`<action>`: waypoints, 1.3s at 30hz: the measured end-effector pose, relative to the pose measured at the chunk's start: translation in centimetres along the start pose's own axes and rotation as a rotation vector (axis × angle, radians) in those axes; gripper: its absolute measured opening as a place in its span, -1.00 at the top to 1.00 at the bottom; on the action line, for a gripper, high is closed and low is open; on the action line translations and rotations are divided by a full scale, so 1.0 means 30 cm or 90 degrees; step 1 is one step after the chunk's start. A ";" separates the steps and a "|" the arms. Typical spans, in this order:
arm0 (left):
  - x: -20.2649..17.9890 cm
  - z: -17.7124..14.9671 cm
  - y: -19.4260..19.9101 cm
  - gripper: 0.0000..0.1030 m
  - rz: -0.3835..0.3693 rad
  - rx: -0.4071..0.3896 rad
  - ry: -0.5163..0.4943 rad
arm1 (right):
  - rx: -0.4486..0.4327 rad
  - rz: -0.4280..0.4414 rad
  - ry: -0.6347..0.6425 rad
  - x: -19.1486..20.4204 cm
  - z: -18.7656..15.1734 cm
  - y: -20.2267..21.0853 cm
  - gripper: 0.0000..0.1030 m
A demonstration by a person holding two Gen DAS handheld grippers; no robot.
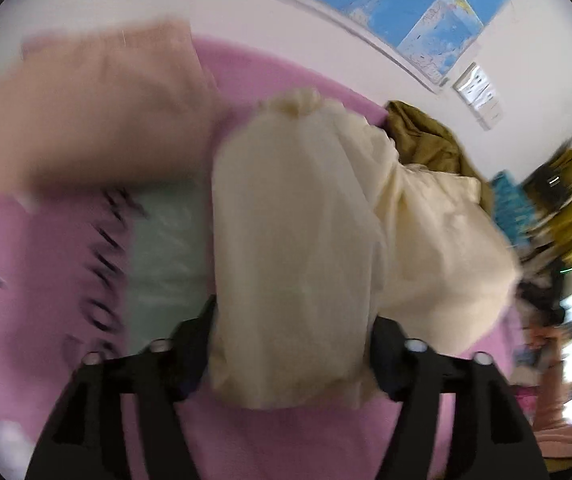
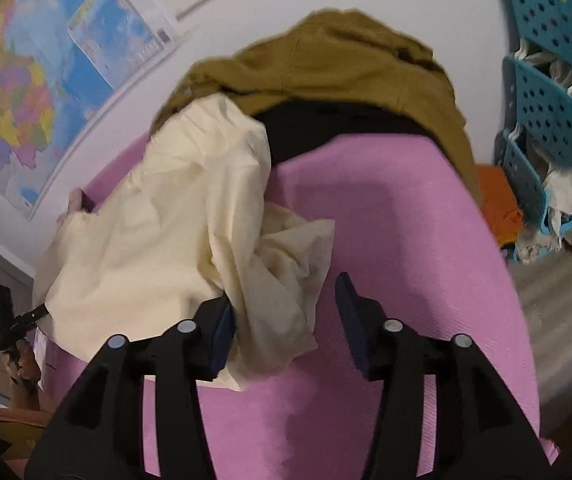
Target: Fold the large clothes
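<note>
A large cream garment [image 1: 294, 220] lies crumpled on the pink mat [image 1: 286, 440]. In the left wrist view a thick fold of it fills the gap between the fingers of my left gripper [image 1: 294, 332], whose jaws stand wide apart and open. In the right wrist view the cream garment [image 2: 157, 232] spreads to the left, and a loose corner of it rests against the left finger [image 2: 221, 328] of my right gripper [image 2: 286, 316]. That gripper is open, with bare pink mat [image 2: 406, 220] showing beside its right finger. The left wrist view is blurred.
An olive garment [image 2: 326, 64] and a black cloth [image 2: 318, 128] are heaped at the mat's far end. A peach garment [image 1: 97, 112] and a mint sheet [image 1: 165, 248] lie to the left. Blue perforated baskets [image 2: 546, 100] stand at the right, and a map [image 2: 25, 80] hangs on the wall.
</note>
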State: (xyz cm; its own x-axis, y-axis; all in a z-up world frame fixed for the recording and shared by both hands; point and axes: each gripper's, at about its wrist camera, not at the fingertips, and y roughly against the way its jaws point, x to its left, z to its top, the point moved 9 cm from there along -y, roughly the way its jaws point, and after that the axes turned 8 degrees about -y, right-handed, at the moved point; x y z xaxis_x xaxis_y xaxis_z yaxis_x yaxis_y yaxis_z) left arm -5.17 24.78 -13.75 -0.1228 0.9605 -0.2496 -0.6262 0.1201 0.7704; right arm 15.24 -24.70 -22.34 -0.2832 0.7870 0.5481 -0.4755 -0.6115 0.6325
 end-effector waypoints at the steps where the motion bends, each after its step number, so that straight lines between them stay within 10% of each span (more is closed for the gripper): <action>1: -0.008 0.010 0.021 -0.30 0.021 -0.011 -0.026 | -0.026 0.003 0.016 0.021 0.008 0.030 0.06; 4: -0.046 0.043 0.066 -0.49 0.093 -0.048 -0.102 | -0.052 0.028 0.066 0.082 0.007 0.059 -0.26; 8: -0.030 0.052 0.007 -0.38 0.095 -0.027 -0.093 | -0.017 0.037 0.053 0.029 -0.011 0.007 0.66; 14: 0.022 0.025 -0.076 -0.16 0.082 -0.007 -0.055 | -0.057 0.101 -0.021 -0.023 0.072 0.044 0.81; 17: 0.023 0.027 -0.089 -0.27 0.103 -0.004 -0.053 | -0.011 0.053 -0.044 -0.062 0.066 -0.025 0.71; 21: 0.006 0.039 -0.056 -0.35 0.156 -0.019 -0.071 | -0.112 -0.013 -0.053 -0.070 0.122 0.080 0.12; 25: -0.070 0.116 0.062 -0.38 0.136 -0.115 -0.113 | -0.164 0.075 0.058 0.159 0.114 0.146 0.04; 29: -0.133 0.147 0.060 -0.48 0.102 -0.126 -0.156 | -0.093 0.086 0.164 0.365 0.028 -0.003 -0.08; 31: -0.134 0.137 -0.004 -0.48 0.098 -0.094 -0.164 | -0.053 0.073 0.204 0.421 -0.014 -0.113 0.04; 35: -0.039 0.109 -0.154 -0.45 0.170 -0.015 -0.155 | -0.018 0.007 0.250 0.450 -0.027 -0.298 0.90; 39: 0.030 0.110 -0.194 -0.47 0.176 -0.005 -0.126 | -0.004 0.023 0.199 0.453 0.002 -0.345 0.98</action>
State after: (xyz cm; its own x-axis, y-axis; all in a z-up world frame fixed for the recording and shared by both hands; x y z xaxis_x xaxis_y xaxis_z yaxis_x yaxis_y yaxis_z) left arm 0.90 25.76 -16.53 -0.1373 0.9866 0.0877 -0.5956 -0.1530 0.7886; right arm 16.37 -7.68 -21.40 -0.5417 0.7526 0.3744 -0.4650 -0.6394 0.6124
